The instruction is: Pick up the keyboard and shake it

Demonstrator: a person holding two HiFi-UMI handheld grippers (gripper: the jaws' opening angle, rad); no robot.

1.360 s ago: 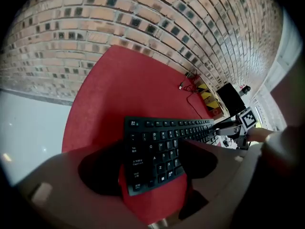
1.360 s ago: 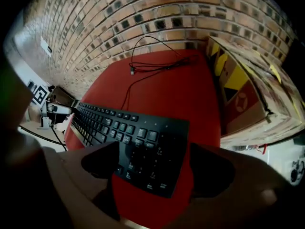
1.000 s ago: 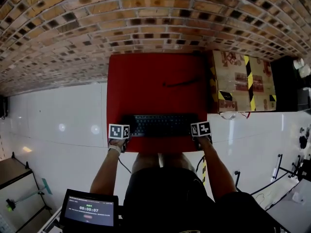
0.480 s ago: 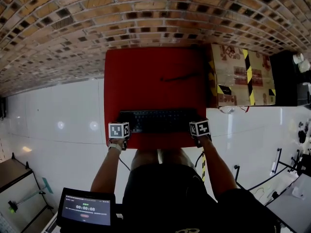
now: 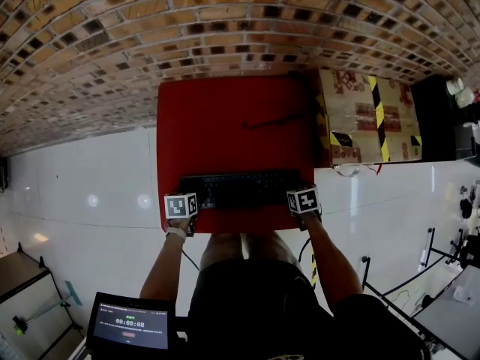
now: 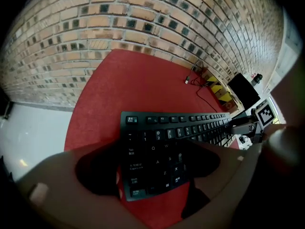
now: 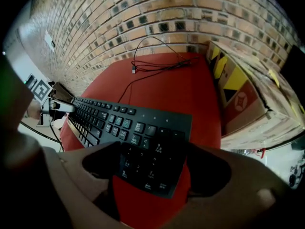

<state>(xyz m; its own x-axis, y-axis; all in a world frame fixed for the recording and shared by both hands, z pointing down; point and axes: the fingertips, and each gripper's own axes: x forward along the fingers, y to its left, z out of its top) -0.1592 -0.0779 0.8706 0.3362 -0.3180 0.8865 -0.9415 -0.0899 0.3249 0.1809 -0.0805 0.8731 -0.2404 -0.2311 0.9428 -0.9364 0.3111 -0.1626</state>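
A black keyboard point(image 5: 244, 190) lies flat near the front edge of the red table point(image 5: 225, 118). My left gripper point(image 5: 184, 201) is at its left end. In the left gripper view the jaws point(image 6: 152, 171) stand wide, having just been opening. The keyboard's point(image 6: 167, 142) left end lies between them, with a strip of red showing beside it. My right gripper point(image 5: 302, 199) is at the right end. Its jaws point(image 7: 152, 168) stand apart over the number pad of the keyboard point(image 7: 133, 132), and I see no pad pressing on it.
The keyboard's thin black cable point(image 5: 274, 121) trails across the back of the table. A cardboard box point(image 5: 367, 118) with yellow and black tape stands against the table's right side. A brick wall point(image 5: 225, 21) runs behind. A tablet screen point(image 5: 131, 322) sits at the lower left, by my legs.
The head view has drifted slightly. Both grippers stay at the keyboard's ends, and the keyboard still lies on the table.
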